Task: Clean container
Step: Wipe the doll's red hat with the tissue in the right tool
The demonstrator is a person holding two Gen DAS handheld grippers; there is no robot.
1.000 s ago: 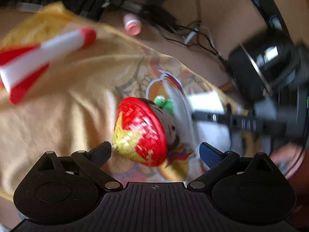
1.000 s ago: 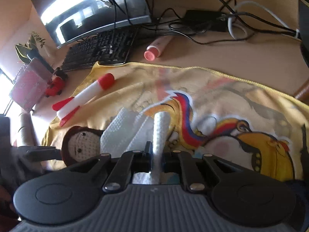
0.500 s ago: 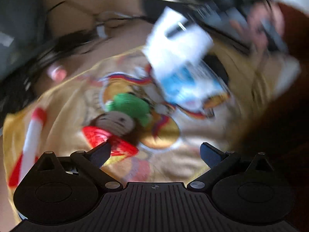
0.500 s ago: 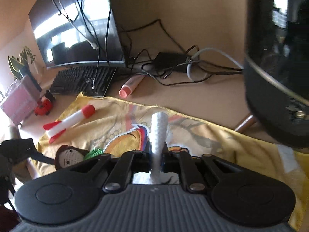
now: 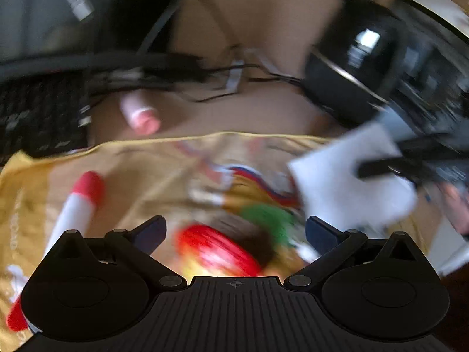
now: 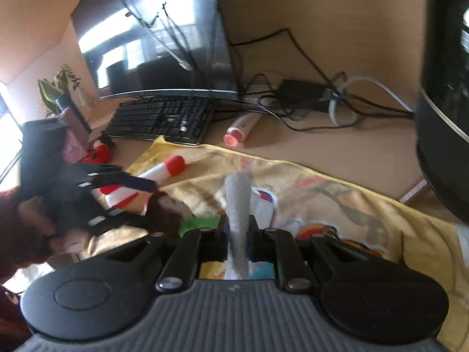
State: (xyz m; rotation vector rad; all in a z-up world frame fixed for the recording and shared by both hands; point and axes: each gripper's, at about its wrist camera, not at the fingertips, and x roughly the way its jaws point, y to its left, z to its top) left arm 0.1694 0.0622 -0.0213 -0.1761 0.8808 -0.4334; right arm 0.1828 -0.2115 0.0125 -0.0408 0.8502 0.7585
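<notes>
My right gripper [image 6: 237, 228] is shut on a rolled white paper towel [image 6: 238, 205], held above the yellow printed cloth [image 6: 322, 202]. The towel also shows as a white sheet in the left wrist view [image 5: 348, 182], with the right gripper behind it. My left gripper [image 5: 234, 228] is open and empty, low over a crocheted doll with a red and yellow hat [image 5: 217, 252] that lies between its fingers. The left gripper also shows in the right wrist view [image 6: 117, 199]. A large black container [image 6: 445, 111] stands at the right, also seen in the left wrist view [image 5: 351, 70].
A red and white toy rocket [image 6: 152, 179] lies on the cloth's left part. A pink-capped tube [image 6: 240, 129], a black keyboard [image 6: 161, 117], a monitor [image 6: 158, 38] and tangled cables [image 6: 310, 99] sit behind the cloth. A small red toy [image 6: 98, 152] and a plant are far left.
The left wrist view has swung and the left gripper has come down over the doll. The right gripper has lifted the towel off the cloth and tilted toward the black container.
</notes>
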